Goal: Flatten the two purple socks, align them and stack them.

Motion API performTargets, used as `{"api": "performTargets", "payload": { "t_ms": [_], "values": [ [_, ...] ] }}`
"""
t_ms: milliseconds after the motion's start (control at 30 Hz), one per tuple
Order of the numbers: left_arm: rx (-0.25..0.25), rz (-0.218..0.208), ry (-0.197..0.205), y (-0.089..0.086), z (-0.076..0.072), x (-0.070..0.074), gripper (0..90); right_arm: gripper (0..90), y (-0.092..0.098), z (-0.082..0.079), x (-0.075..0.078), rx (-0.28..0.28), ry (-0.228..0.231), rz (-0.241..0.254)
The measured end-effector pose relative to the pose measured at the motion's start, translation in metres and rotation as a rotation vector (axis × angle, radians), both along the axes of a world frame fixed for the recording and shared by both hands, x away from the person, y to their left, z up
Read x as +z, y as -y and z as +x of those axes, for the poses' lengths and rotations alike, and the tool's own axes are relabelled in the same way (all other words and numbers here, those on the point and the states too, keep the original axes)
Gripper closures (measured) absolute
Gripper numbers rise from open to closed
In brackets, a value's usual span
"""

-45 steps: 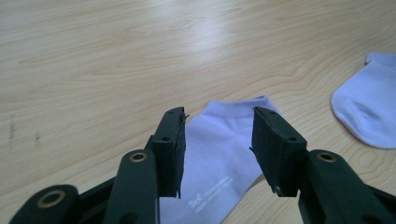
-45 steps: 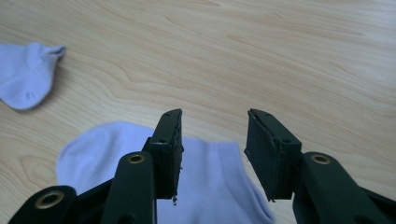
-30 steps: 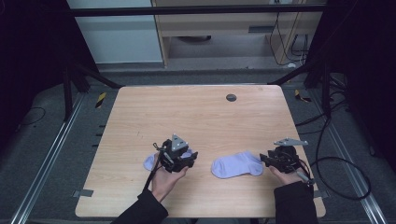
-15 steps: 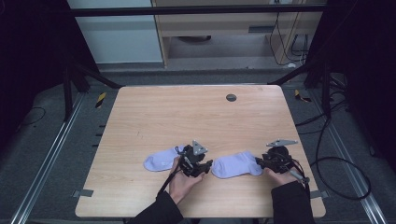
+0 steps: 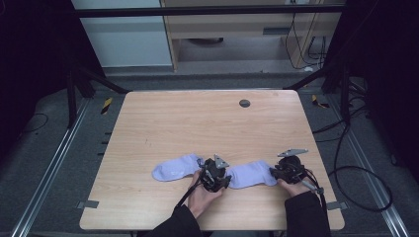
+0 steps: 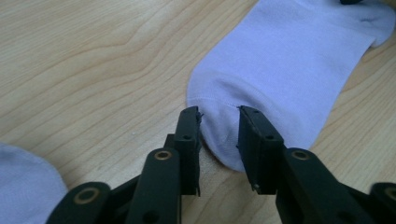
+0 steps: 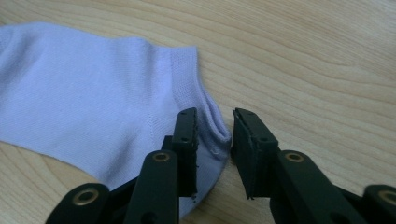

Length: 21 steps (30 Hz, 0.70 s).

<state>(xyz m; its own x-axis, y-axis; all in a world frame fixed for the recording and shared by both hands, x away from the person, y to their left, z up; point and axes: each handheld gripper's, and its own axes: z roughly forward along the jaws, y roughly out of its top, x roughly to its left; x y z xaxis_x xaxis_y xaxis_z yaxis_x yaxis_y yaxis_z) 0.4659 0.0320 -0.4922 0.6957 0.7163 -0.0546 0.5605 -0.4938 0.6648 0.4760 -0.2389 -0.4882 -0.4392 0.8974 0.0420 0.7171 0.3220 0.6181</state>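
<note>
In the high view, a wooden table (image 5: 163, 123) is seen with two pale lilac socks lying flat near its 6 o'clock edge. The left sock (image 5: 174, 168) lies toward 7 o'clock; the right sock (image 5: 253, 174) lies toward 5 o'clock. The left gripper (image 5: 215, 174) is held between them, at the right sock's 9 o'clock end, while the right gripper (image 5: 288, 170) is held at its 3 o'clock end. A small dark round fitting (image 5: 244, 103) is set in the tabletop toward 12 o'clock.

In the left gripper view, the jaws are parted a little, and the sock's rounded end (image 6: 224, 135) is straddled but not pinched (a gap shows at each side).

In the right gripper view, the jaws are likewise slightly apart around the cuff corner (image 7: 215, 127) of the sock, with nothing clamped.
</note>
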Motion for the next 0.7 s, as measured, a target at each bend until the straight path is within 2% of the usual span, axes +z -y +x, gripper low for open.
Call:
{"api": "performTargets", "payload": {
  "t_ms": [100,200,300,400,667,700],
  "values": [
    [-0.002,0.009,0.012,0.002,-0.001,0.0,72.7,78.8,0.0,0.0,0.0,0.004,0.001,0.001],
    [0.01,0.011,0.003,0.003,-0.001,0.0,77.9,84.7,-0.001,-0.001,0.0,0.011,-0.004,0.004],
    [0.021,0.007,-0.002,0.002,0.0,0.001,85.2,85.7,-0.002,-0.002,0.002,0.014,-0.003,0.009],
    [0.021,0.004,0.01,0.001,0.0,0.001,86.4,86.0,-0.003,-0.005,0.008,0.022,0.016,0.027],
    [0.006,-0.009,0.025,-0.019,-0.007,0.016,86.7,86.1,-0.012,-0.026,0.033,0.072,0.074,0.079],
    [0.003,-0.015,0.022,-0.026,-0.012,0.02,86.7,86.1,-0.015,-0.028,0.036,0.082,0.084,0.081]
  ]
}}
